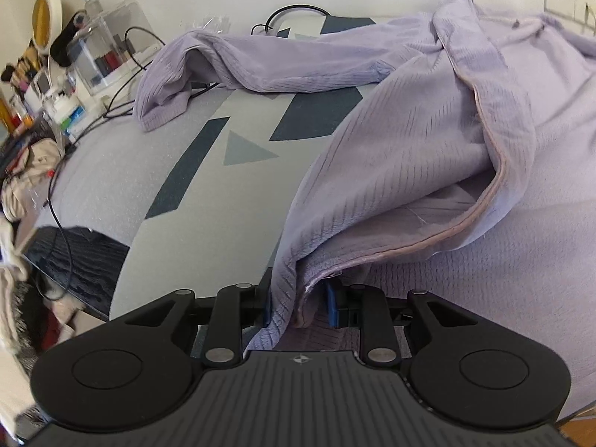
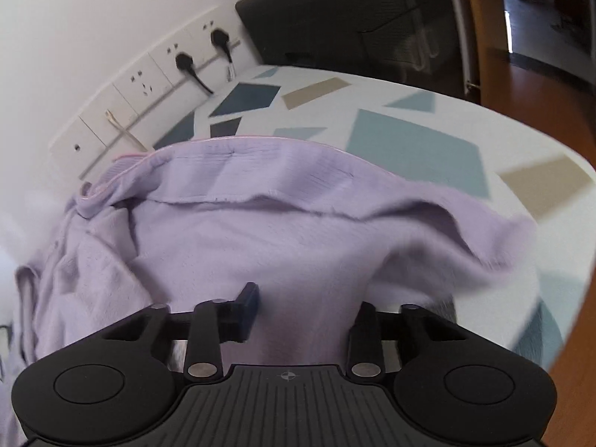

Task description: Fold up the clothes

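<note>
At upper left, only the left view shows a clear box (image 1: 108,52) holding small items, its gripper (image 1: 298,307) pinching the lilac garment (image 1: 409,141); the right gripper (image 2: 298,309) stands narrow, cloth between, grip unclear.

White wall (image 2: 93,37) with sockets (image 2: 164,59), patterned tabletop (image 2: 409,141), perhaps wooden floor (image 2: 540,85).

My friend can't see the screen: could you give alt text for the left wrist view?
A hand-held gripper at the bottom edge pinches the hem of a lilac ribbed garment that lies rumpled on a table patterned with grey and dark blue shapes. Cluttered boxes and cables sit at the far left by a white wall.
</note>
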`<act>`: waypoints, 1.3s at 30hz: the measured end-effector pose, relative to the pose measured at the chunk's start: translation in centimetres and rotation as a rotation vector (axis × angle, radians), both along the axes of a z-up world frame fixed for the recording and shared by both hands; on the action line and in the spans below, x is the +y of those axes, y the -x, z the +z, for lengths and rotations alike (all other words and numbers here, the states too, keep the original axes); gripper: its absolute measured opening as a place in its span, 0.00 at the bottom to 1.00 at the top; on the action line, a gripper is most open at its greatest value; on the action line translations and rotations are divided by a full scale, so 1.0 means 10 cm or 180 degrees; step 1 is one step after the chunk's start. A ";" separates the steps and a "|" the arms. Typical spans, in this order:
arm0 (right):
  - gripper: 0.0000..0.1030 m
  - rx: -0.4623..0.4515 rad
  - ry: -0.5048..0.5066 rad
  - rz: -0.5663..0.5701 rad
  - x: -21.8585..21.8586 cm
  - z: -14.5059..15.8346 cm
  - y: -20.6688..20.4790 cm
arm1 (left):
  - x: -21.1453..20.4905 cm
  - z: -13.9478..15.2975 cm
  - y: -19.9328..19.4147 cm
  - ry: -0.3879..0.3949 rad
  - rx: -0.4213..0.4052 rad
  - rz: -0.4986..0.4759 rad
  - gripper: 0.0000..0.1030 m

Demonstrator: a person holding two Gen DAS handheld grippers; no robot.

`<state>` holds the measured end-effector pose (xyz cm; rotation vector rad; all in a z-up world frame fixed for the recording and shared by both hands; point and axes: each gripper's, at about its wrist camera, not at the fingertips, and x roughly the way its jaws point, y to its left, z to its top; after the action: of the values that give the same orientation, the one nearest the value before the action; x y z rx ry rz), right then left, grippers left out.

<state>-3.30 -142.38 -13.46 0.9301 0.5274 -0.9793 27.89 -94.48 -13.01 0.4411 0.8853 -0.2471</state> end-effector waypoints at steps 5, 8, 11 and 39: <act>0.03 -0.0174 0.0284 -0.0271 -0.31 0.47 0.00 | -0.02 0.00 -0.07 -0.0012 0.0038 0.0070 0.25; 0.02 -0.0651 0.1549 -0.0444 0.08 1.22 0.18 | -0.01 0.00 -0.09 0.0023 0.0064 0.0082 0.25; 0.02 -0.0854 0.2367 -0.0502 0.46 1.65 0.28 | 0.00 0.00 -0.10 0.0054 0.0080 0.0115 0.25; 0.63 0.0766 0.0756 -0.0015 1.56 0.29 0.24 | 0.37 0.09 -0.21 0.0596 0.0348 0.0032 0.41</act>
<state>-5.71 -126.73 -10.60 0.6052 0.5959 -1.1388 30.04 -90.80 -12.12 0.2508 0.9612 -0.3443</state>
